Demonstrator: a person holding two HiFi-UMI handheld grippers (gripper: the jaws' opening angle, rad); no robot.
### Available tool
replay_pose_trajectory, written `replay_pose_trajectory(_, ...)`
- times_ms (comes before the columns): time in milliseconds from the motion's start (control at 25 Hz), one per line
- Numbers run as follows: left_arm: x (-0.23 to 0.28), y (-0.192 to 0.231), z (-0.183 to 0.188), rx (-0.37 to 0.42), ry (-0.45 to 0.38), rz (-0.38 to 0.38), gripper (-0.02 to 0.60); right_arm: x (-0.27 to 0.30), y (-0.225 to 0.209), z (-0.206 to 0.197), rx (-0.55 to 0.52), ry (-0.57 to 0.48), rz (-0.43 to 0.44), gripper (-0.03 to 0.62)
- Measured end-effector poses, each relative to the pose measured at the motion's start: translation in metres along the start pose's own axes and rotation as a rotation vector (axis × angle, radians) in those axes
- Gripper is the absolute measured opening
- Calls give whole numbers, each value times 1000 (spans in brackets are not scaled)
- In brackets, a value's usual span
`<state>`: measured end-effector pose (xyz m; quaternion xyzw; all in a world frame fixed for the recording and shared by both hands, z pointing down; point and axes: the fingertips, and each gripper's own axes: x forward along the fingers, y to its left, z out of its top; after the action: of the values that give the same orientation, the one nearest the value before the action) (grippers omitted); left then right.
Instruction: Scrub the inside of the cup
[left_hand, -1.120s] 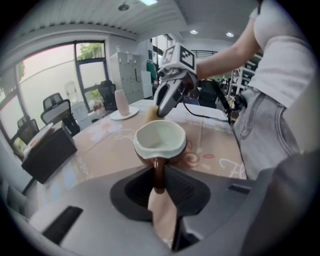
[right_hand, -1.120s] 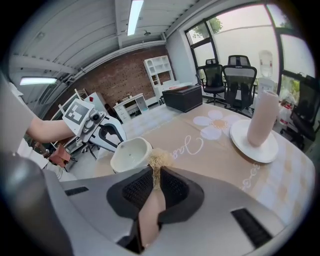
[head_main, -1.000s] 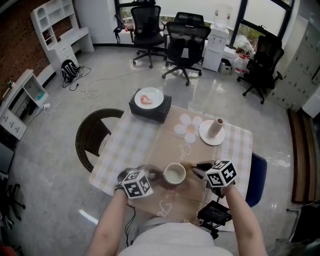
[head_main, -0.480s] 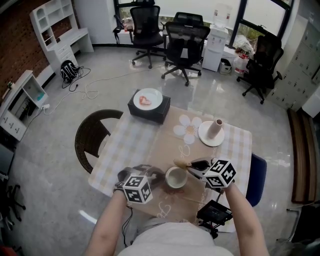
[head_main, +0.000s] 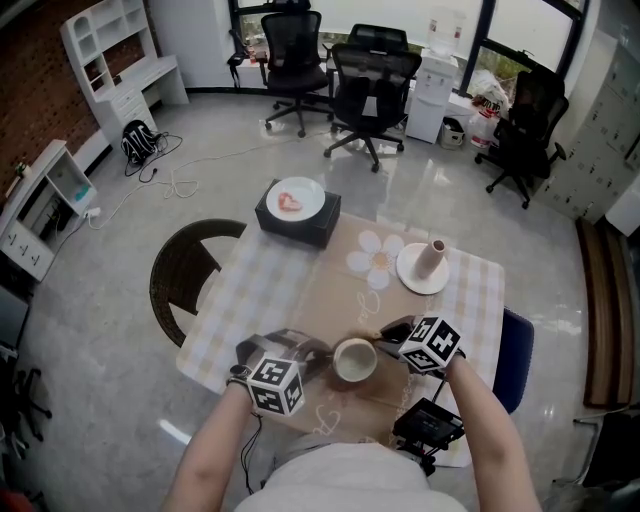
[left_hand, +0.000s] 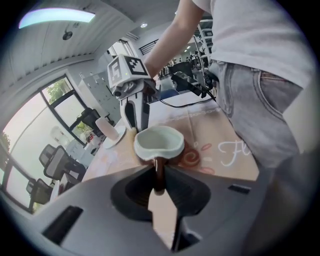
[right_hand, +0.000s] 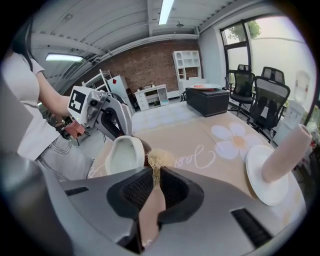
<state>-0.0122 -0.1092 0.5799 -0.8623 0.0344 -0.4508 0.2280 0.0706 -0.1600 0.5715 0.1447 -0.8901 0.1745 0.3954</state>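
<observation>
Since the earlier frame your right gripper (head_main: 390, 336) had come closer to the cup (head_main: 354, 360), and its marker cube had rolled; the cube on your left gripper (head_main: 314, 353) had rolled too and sat a little lower in the head view. The cup itself had shifted only slightly toward you. Your left gripper's jaws were closed on the cup's dark handle and pinched it between them, so the white inside of the cup opened just in front of the fingertips. Your right gripper's jaws were pressed on the pale handle of a brush (right_hand: 152, 200). Its bristles stuck out past the fingertips and stood just beside the cup's rim, on the outer side of it. The cup lay between the two grippers, near your edge of the table (head_main: 250, 290); I could not tell whether it touched the cloth. Farther away on the table stood a white plate (head_main: 412, 275) with a pale cylinder (head_main: 434, 255) upright on it, and a black box (head_main: 300, 224) that carried another plate (head_main: 297, 196). Nothing stood between the brush and the cup.
</observation>
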Motion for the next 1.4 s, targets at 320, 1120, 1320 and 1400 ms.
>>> replay_pose_trajectory(320,0,0,-2,17,5,6,66,-27,-2,22,17,-146,11,46)
replay_pose_trajectory(1120,-1,1,11,185,59,19,66,-5,5,14,-221,3,67,44)
replay_pose_trajectory(1320,0,2,11,201,64,17,66,-5,1,7,-224,10,32,44)
replay_pose_trajectory(1400,1,2,11,196,64,14,66,-11,4,14,-244,-22,13,44)
